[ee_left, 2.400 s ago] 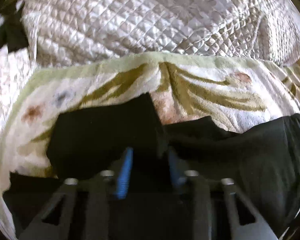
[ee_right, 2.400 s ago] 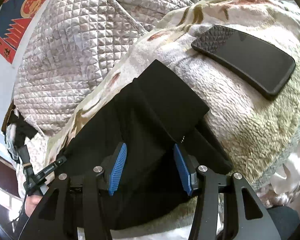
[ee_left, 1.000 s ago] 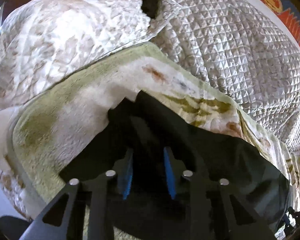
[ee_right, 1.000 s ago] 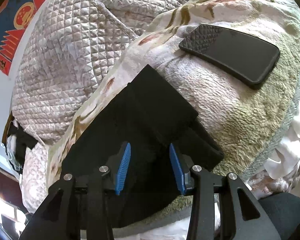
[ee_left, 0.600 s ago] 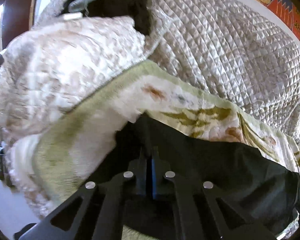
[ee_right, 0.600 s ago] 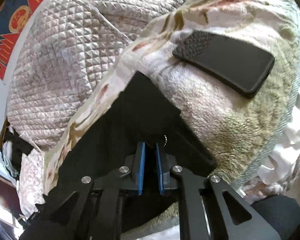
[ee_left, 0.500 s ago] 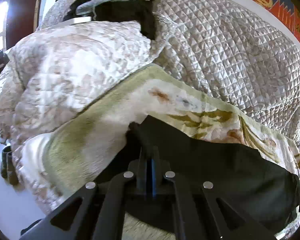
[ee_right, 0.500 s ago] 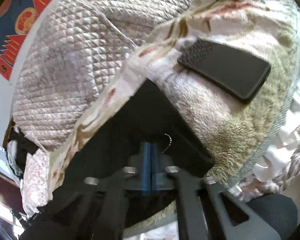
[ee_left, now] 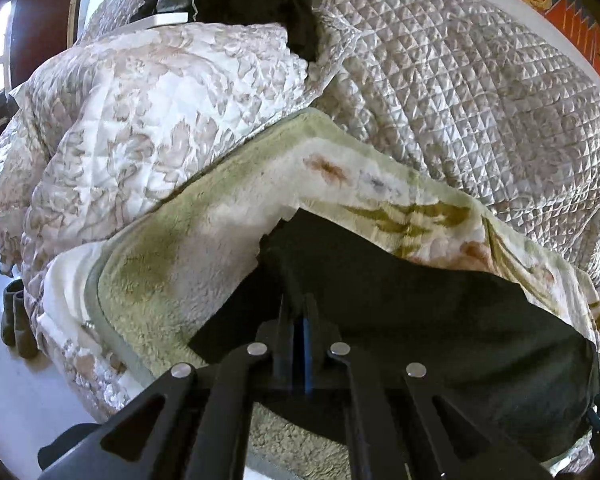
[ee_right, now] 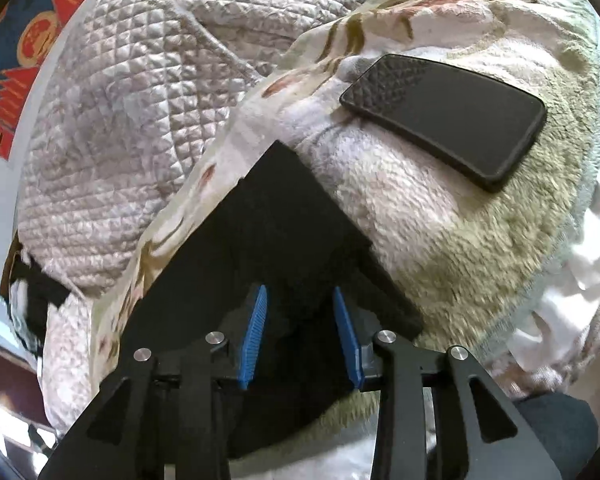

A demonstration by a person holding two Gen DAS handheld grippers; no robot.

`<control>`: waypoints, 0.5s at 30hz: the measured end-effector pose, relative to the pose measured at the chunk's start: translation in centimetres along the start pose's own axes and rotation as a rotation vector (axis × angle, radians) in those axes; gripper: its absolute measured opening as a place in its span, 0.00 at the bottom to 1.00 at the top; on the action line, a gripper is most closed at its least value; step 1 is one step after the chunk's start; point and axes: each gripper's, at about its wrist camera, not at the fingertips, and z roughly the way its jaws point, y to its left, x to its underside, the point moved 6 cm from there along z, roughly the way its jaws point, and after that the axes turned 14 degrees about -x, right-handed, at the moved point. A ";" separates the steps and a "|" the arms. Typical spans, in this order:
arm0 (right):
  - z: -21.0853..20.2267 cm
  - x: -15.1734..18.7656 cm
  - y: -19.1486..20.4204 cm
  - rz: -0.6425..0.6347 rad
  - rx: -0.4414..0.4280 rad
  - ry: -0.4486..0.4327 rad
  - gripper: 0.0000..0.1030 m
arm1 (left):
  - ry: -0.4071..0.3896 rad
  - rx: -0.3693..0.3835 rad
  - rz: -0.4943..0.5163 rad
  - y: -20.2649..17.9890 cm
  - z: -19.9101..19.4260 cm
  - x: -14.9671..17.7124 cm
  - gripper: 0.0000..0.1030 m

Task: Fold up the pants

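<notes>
While spread across the fleecy green-and-cream blanket, black pants folded into a dark slab, near edge hanging toward both cameras. Left gripper fully shut, blue pads pressed together on a pinch of the pants' fabric at the corner nearest the blanket's bare green end. Right gripper with jaws opening, blue pads standing apart on either side of black cloth without pressing on it; pants lying between and beyond them, a squared corner pointing up the blanket. Black phone flat on the blanket, past that corner and apart from the pants, screen up. Beyond the blanket, a silvery diamond-quilted bedspread rising behind; beside it, over the blanket's far left edge, a pale floral quilt. Dark clothing heaped at the top, above both quilts. Red and blue wall hanging past the bedspread. Below the blanket's left end, a pair of dark boots on the pale floor.
</notes>
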 end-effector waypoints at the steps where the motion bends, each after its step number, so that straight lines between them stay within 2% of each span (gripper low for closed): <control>1: 0.1 -0.2 -0.1 0.001 0.003 -0.009 0.35 | 0.001 0.000 0.003 -0.1 0.0 0.0 0.04; 8: -0.2 -1.3 -0.5 0.037 0.028 -0.099 0.35 | 0.037 0.001 0.000 -0.1 1.0 0.6 0.04; 11: -1.1 -1.4 -1.4 0.069 0.065 -0.131 0.35 | 0.030 0.008 0.002 -0.1 0.8 0.6 0.04; 15: -0.7 -1.6 -1.5 0.059 0.037 -0.110 0.36 | 0.032 0.019 0.011 -0.6 0.9 0.7 0.04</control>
